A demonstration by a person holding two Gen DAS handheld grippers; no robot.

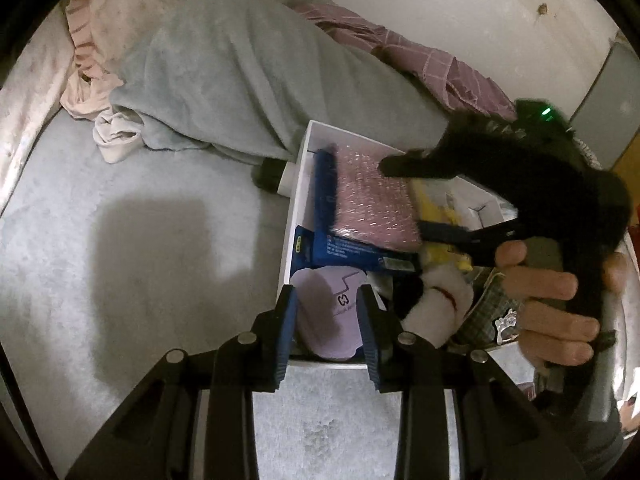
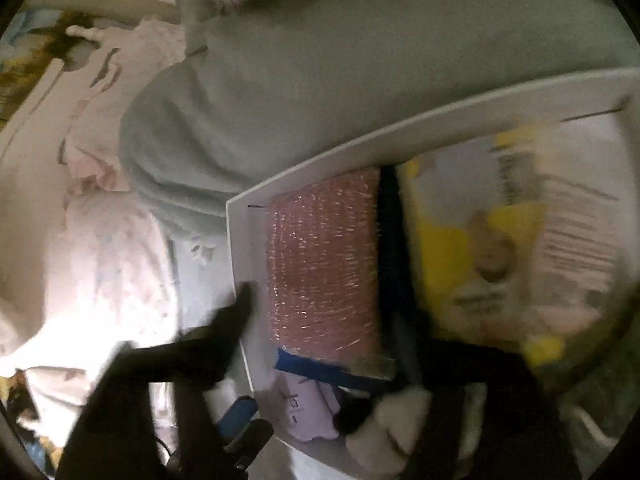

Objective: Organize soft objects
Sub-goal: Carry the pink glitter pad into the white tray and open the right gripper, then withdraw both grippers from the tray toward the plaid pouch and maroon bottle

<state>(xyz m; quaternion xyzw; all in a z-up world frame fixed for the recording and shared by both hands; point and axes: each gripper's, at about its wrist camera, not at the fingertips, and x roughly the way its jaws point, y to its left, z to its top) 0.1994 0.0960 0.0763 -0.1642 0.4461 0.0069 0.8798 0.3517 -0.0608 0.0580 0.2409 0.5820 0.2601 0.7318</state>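
A white box (image 1: pixel 291 216) sits on the grey bed sheet and holds a pink bubble-wrap pouch (image 1: pixel 370 196), a blue packet (image 1: pixel 326 216), a lilac pad (image 1: pixel 326 312), a yellow pack (image 1: pixel 438 220) and a white plush (image 1: pixel 436 304). My left gripper (image 1: pixel 327 334) is open at the box's near edge, its fingers on either side of the lilac pad. My right gripper (image 1: pixel 404 200) is open, its jaws spanning the pink pouch; in its own view (image 2: pixel 320 304) the pouch (image 2: pixel 324 256) lies between the fingers, blurred.
A grey-green fleece blanket (image 1: pixel 240 76) lies behind the box, with a purple checked cloth (image 1: pixel 424 60), a pink ruffled pillow (image 1: pixel 120 20) and a small white cloth (image 1: pixel 118 136). A black-capped bottle (image 1: pixel 276 174) sits beside the box. Bare grey sheet (image 1: pixel 140 260) is on the left.
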